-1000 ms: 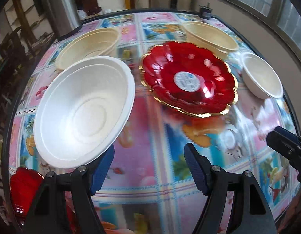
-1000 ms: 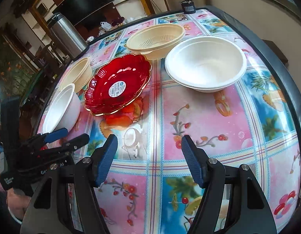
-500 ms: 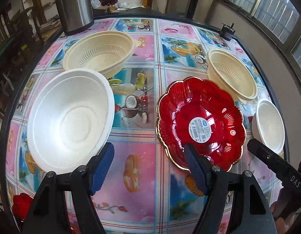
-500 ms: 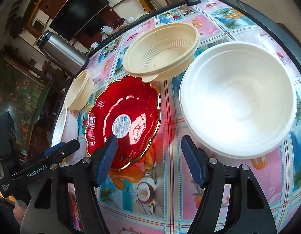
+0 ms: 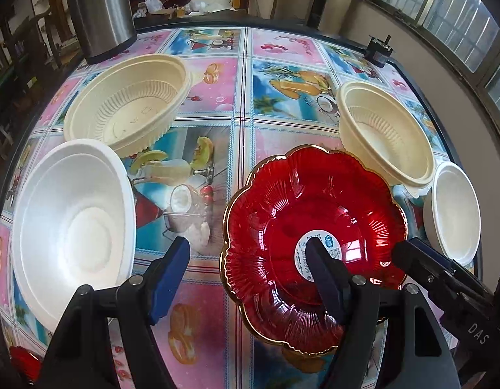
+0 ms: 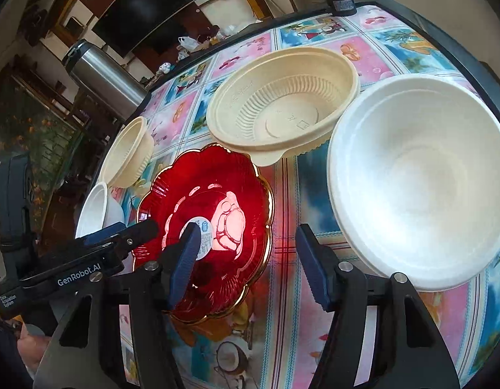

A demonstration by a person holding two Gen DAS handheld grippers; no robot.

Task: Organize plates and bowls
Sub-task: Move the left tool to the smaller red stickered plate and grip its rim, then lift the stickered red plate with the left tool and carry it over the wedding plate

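A red scalloped plate [image 5: 311,214] with a gold rim lies on the table, also in the right wrist view [image 6: 214,201]. My left gripper [image 5: 250,282] is open, its right finger over the plate's centre label. My right gripper [image 6: 250,265] is open, its left finger over the plate, its right finger beside a large white bowl [image 6: 421,178]. That white bowl [image 5: 71,223] sits at the left in the left wrist view. A large cream bowl [image 5: 126,97] and a smaller cream bowl [image 5: 386,133] stand behind. A small white bowl [image 5: 454,210] is at the right.
A steel flask [image 5: 100,9] stands at the table's far left corner. A small black device [image 5: 377,52] sits at the far right edge. Another red plate [image 5: 23,359] shows at the bottom left. The table [image 5: 237,74] has a colourful fruit-print cloth and a dark edge.
Both grippers have moved forward and closer over the table, so the red plate now lies under their fingers. The bowls and plate have not moved. Both grippers stay open.
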